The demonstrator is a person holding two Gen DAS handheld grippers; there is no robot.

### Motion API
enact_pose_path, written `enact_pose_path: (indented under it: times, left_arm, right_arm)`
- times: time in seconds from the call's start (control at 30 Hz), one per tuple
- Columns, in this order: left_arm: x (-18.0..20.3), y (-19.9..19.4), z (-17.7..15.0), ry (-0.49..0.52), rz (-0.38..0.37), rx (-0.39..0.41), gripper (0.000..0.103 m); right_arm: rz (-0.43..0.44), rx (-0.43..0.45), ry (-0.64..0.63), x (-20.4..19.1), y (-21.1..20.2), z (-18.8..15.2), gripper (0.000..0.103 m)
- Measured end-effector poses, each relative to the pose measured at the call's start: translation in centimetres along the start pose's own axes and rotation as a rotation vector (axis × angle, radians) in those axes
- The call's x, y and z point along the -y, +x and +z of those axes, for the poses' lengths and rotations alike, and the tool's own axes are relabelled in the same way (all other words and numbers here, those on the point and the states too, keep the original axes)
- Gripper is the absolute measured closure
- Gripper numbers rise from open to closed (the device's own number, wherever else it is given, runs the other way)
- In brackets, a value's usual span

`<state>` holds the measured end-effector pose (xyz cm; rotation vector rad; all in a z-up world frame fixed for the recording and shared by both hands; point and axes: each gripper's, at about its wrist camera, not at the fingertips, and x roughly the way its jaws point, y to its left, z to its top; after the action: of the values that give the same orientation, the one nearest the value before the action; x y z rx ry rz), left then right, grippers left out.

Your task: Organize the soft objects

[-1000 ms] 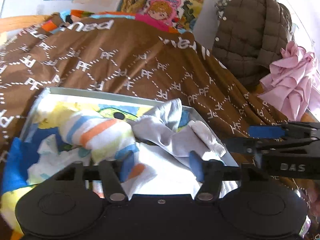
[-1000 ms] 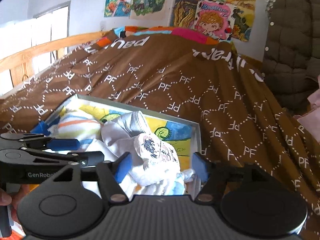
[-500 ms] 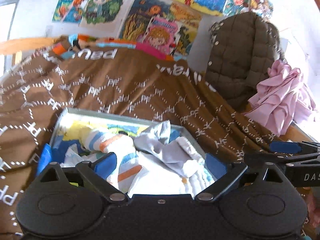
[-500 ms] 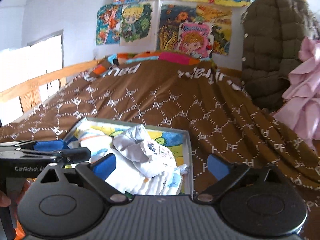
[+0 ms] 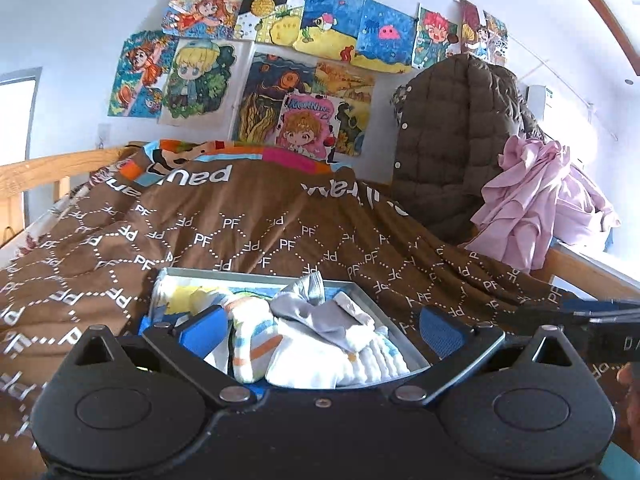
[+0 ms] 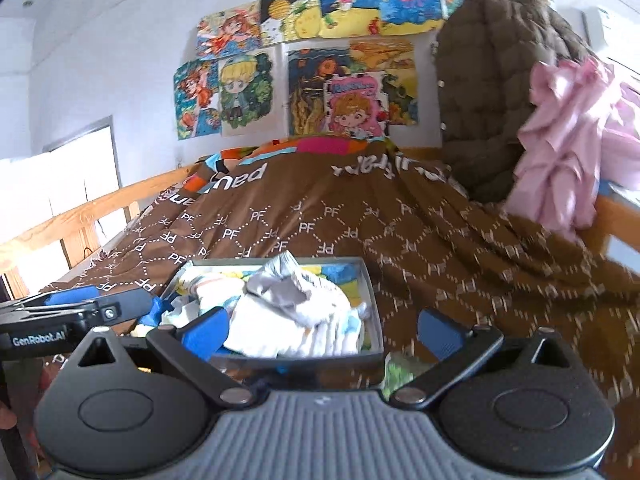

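Observation:
A shallow grey box [image 5: 260, 277] lies on the brown patterned bedspread [image 5: 280, 232], filled with soft cloths: a striped sock [image 5: 252, 344], a grey piece [image 5: 316, 312] and white folded fabric [image 5: 372, 356]. My left gripper [image 5: 322, 330] hovers in front of the box; its jaws are opening, with nothing pressed between the blue pads [image 5: 204, 330]. My right gripper [image 6: 322, 332] stands open before the same box [image 6: 372, 292], clear of the cloth pile [image 6: 296, 312]. Each gripper shows at the edge of the other's view: the left gripper [image 6: 80, 304] and the right gripper [image 5: 580, 312].
A brown quilted jacket [image 5: 452, 140] and a bunch of pink fabric [image 5: 532, 208] hang at the right of the bed. A wooden rail [image 6: 80, 216] runs along the left side. Colourful drawings [image 5: 280, 80] cover the wall behind.
Both grippers have pulled back from the box and risen a little, and their jaws have spread wide. The cloths stay in the box, now farther away.

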<state>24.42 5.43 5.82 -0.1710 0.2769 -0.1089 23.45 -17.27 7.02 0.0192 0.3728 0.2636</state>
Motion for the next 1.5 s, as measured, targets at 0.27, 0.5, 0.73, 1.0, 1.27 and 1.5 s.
enact_pose_path:
  times: [0.27, 0.5, 0.73, 1.0, 1.27, 1.5]
  left_arm:
    - [1.2, -4.4, -2.9, 0.048, 0.012, -0.019, 0.001]
    - [1.7, -7.0, -5.2, 0.057, 0.05, -0.045, 0.001]
    - [1.9, -8.4, -7.5, 0.012, 0.062, -0.11, 0.001]
    - [2.2, -9.4, -9.1, 0.01, 0.095, -0.14, 0.001]
    - [2.3, -10.7, -10.5, 0.012, 0.121, -0.15, 0.001]
    - [2.1, -10.9, -11.2, -0.016, 0.152, -0.164, 0.001]
  right_arm:
    - [-0.06, 0.02, 0.031, 1.3, -3.1, -3.5, 0.0]
    - [-0.06, 0.02, -0.002, 1.2, -5.0, -5.6, 0.0]
    - [-0.049, -0.003, 0.019, 0.8, -6.0, -7.8, 0.0]
    - [-0.038, -0.032, 0.014, 0.9, -6.6, -10.2, 0.0]
    - [-0.006, -0.046, 0.016, 0.8, -6.7, -10.7, 0.0]
    - [0.028, -0.073, 0.004, 0.2, -6.6, -11.3, 0.0]
